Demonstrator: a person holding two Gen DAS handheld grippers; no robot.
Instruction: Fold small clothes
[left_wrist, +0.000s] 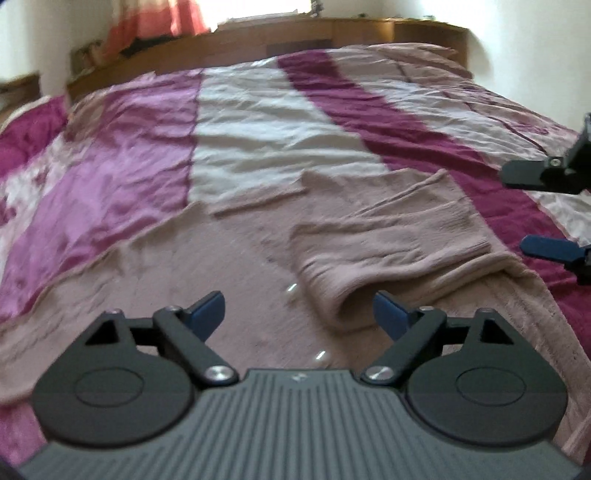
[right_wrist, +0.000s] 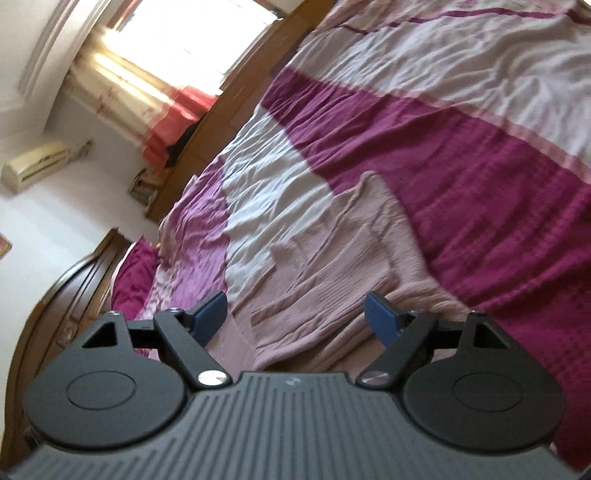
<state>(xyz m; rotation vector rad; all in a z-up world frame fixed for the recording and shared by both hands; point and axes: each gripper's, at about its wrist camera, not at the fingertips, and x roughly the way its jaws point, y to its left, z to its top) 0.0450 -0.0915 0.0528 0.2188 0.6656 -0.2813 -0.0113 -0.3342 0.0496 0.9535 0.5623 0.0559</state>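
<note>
Pink sweater (left_wrist: 229, 258) flat on bedspread (left_wrist: 155, 140) (sleeve folded over), below spread, empty left gripper (left_wrist: 299, 310) and right gripper (right_wrist: 295, 314).

You have a bed (left_wrist: 258, 110) before you, covered by a wrinkled spread in magenta, pink and white bands. On its near part a dusty-pink knit garment (left_wrist: 229, 258) lies flat, one sleeve (left_wrist: 388, 236) folded across it on the right.
</note>
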